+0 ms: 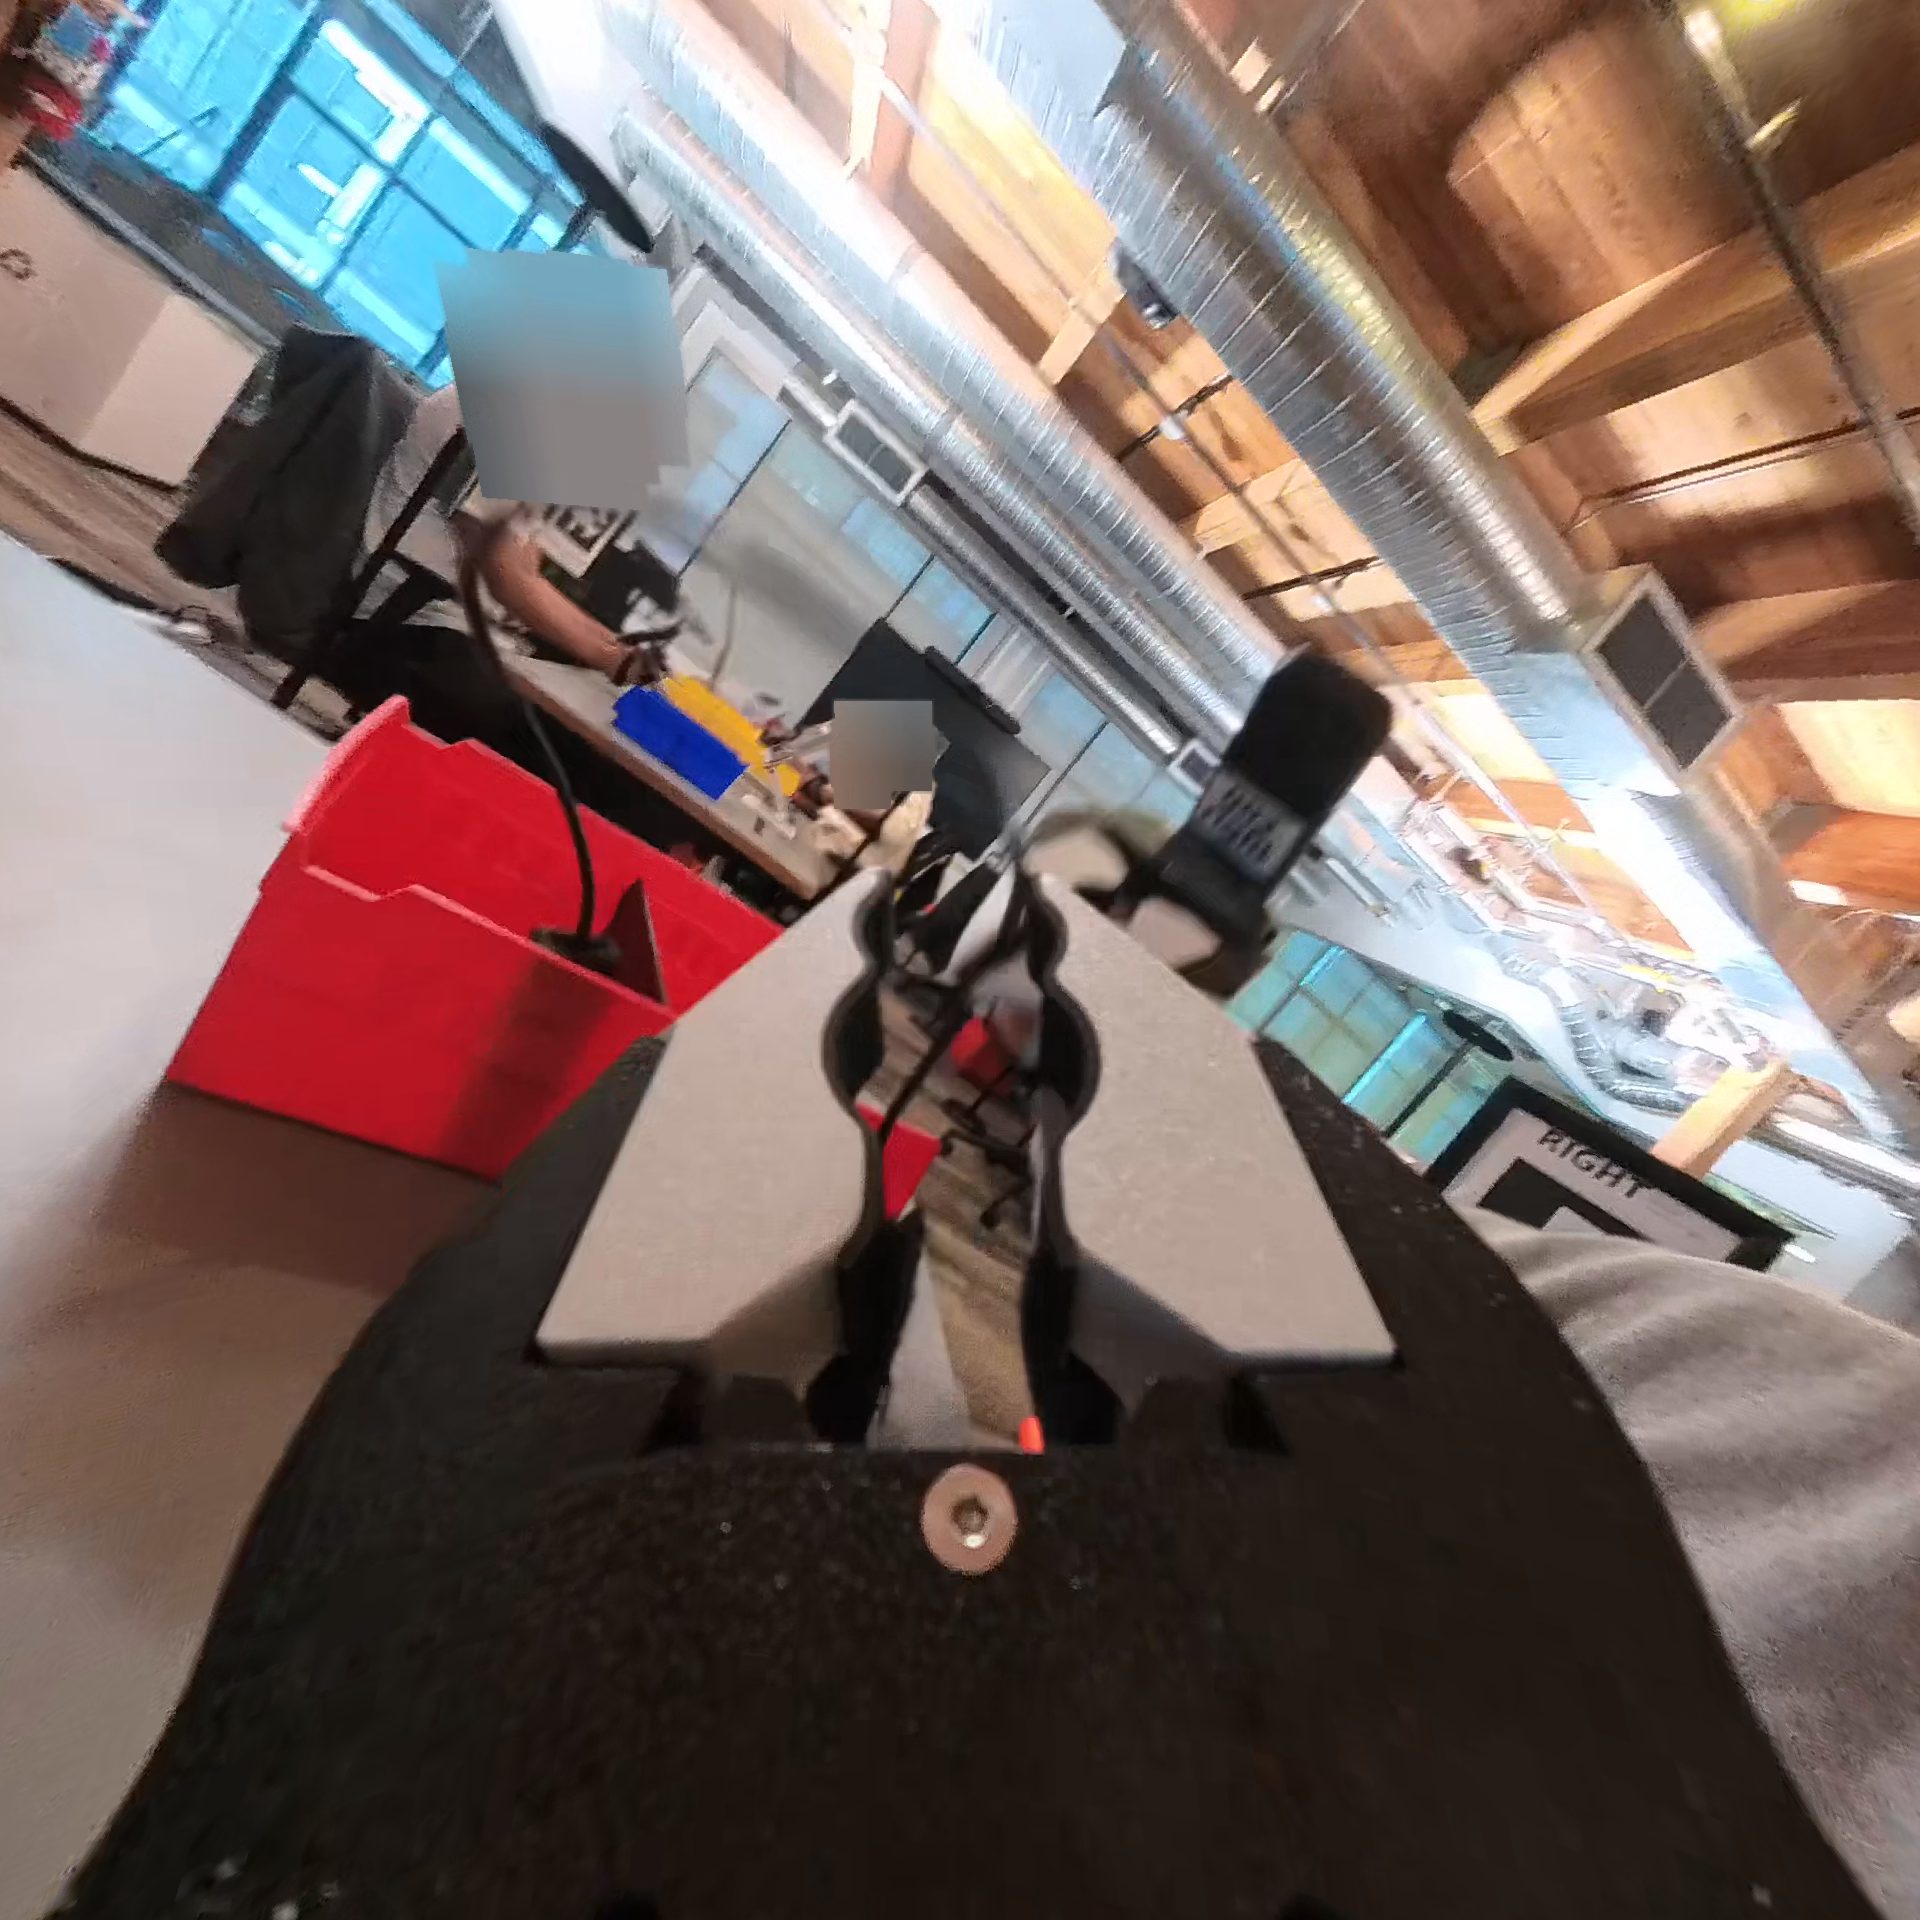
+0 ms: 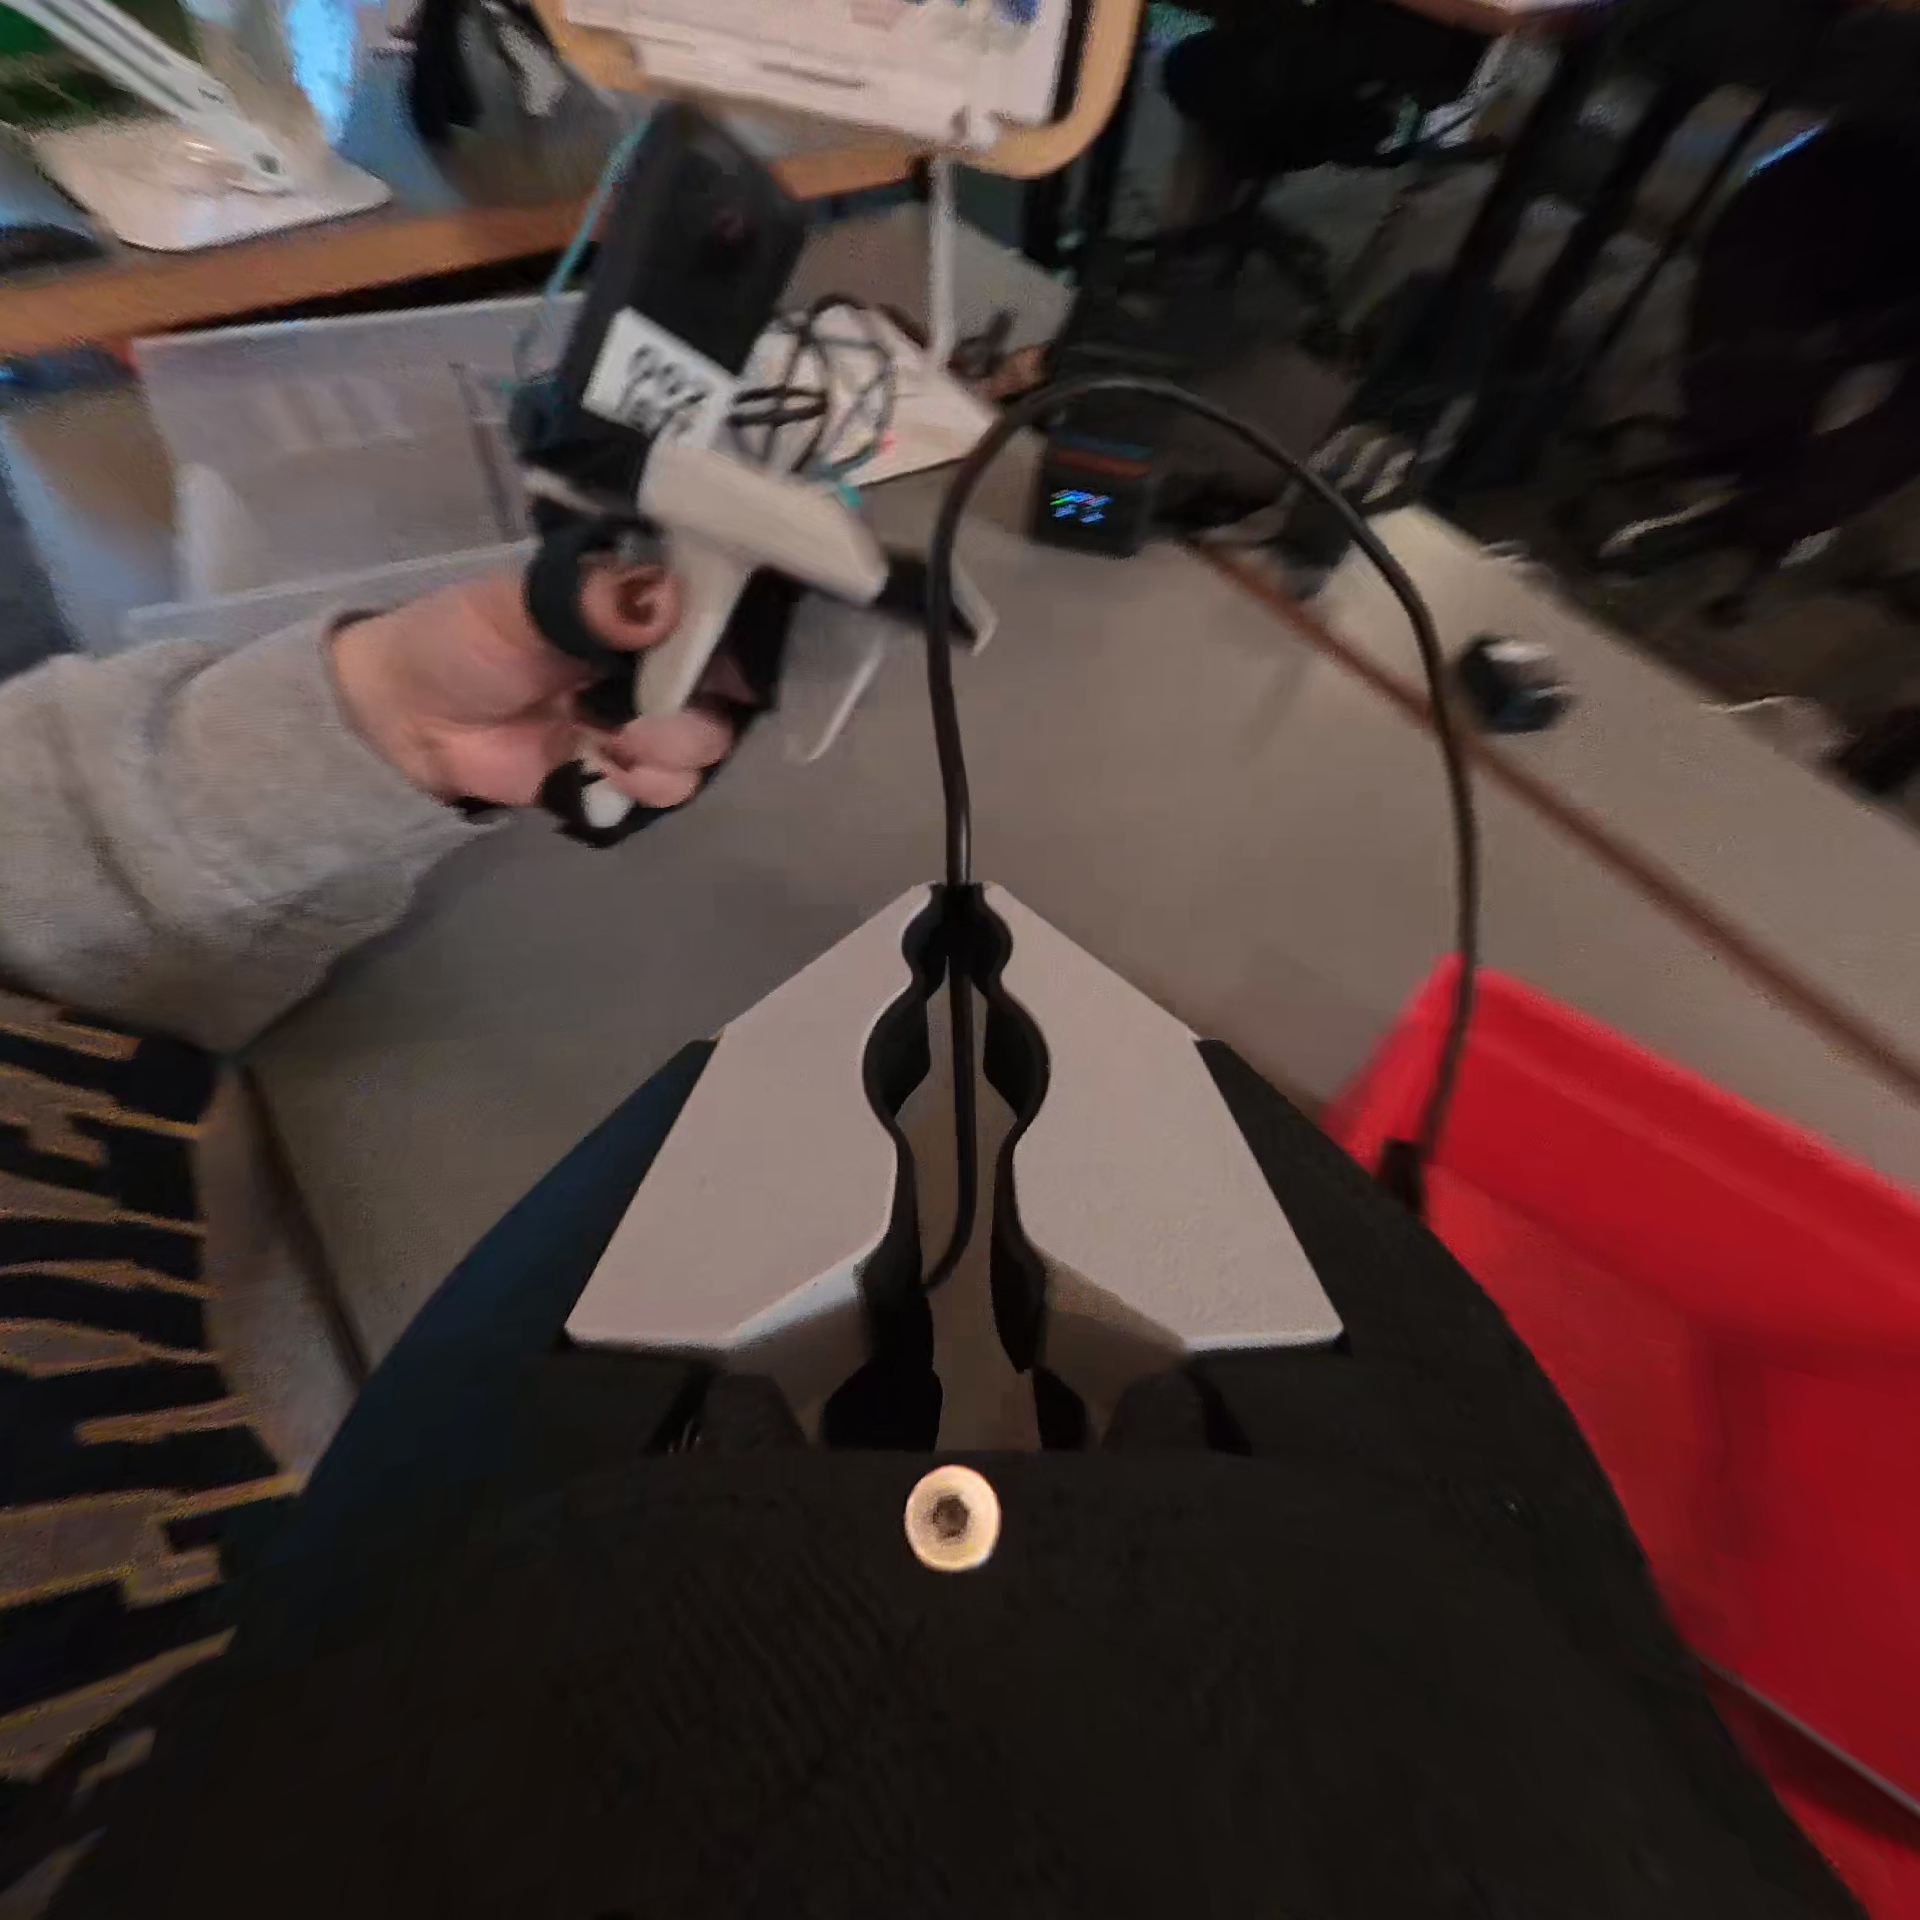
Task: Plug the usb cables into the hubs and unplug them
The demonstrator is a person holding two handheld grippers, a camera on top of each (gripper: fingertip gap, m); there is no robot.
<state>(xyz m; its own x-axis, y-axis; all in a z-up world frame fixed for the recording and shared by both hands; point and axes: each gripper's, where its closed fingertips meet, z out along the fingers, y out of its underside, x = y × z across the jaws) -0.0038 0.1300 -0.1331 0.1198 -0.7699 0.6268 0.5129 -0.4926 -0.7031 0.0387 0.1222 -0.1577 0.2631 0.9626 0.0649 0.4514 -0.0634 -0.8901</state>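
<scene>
Looking through my right wrist view, I see my right gripper [image 2: 954, 894] pinching a thin black cable [image 2: 1439, 748]. Its two grey fingers [image 2: 790, 1143] are almost together, with only the cable between them at the tips. From there the cable goes up, bends over in a big loop, and comes down into the red bin [image 2: 1662, 1299] on the right. The bin sits on the grey desk [image 2: 1091, 727].

Farther off on the left, I see my left gripper [image 2: 925, 603] held in a hand [image 2: 488, 707] with a grey sleeve [image 2: 177, 810]. It looks close to the cable, but the picture is too blurry to tell if it touches.

In my left wrist view, the left gripper [image 1: 956, 904] is tipped up toward the ceiling. Its fingers [image 1: 727, 1143] are close together, with a narrow gap. I cannot tell if anything is held there. Off to the left, the red bin [image 1: 416, 987] stands on the desk [image 1: 125, 831], and the black cable [image 1: 540, 727] rises out of it. I cannot make out a hub.
</scene>
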